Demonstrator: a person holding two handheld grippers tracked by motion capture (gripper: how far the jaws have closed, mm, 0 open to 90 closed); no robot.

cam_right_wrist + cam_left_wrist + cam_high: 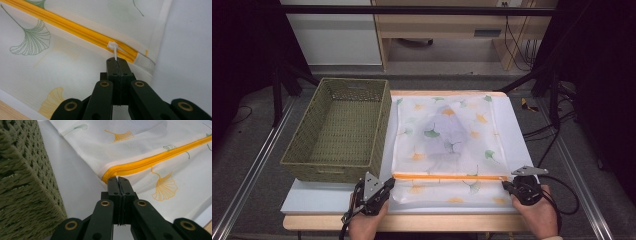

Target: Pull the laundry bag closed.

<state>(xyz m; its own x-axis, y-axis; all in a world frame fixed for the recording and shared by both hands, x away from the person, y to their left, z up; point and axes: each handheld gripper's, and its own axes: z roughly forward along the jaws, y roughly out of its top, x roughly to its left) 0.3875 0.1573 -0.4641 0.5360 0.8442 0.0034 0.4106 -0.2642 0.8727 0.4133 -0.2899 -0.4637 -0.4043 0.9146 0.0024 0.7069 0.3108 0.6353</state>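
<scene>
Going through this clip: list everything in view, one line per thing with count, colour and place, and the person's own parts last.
Mesh bag: one, white with green and orange leaf print, flat on the board right of the basket.
Zipper: one, orange, across the bag's near end.
Zipper pull: one, white, at the zipper's right end.
Basket: one, olive woven, left on the board.
Board: one, white, on the table.
Left gripper: black, shut on the bag's left corner.
Right gripper: black, shut on the zipper pull.
Hands: two, near edge.
</scene>
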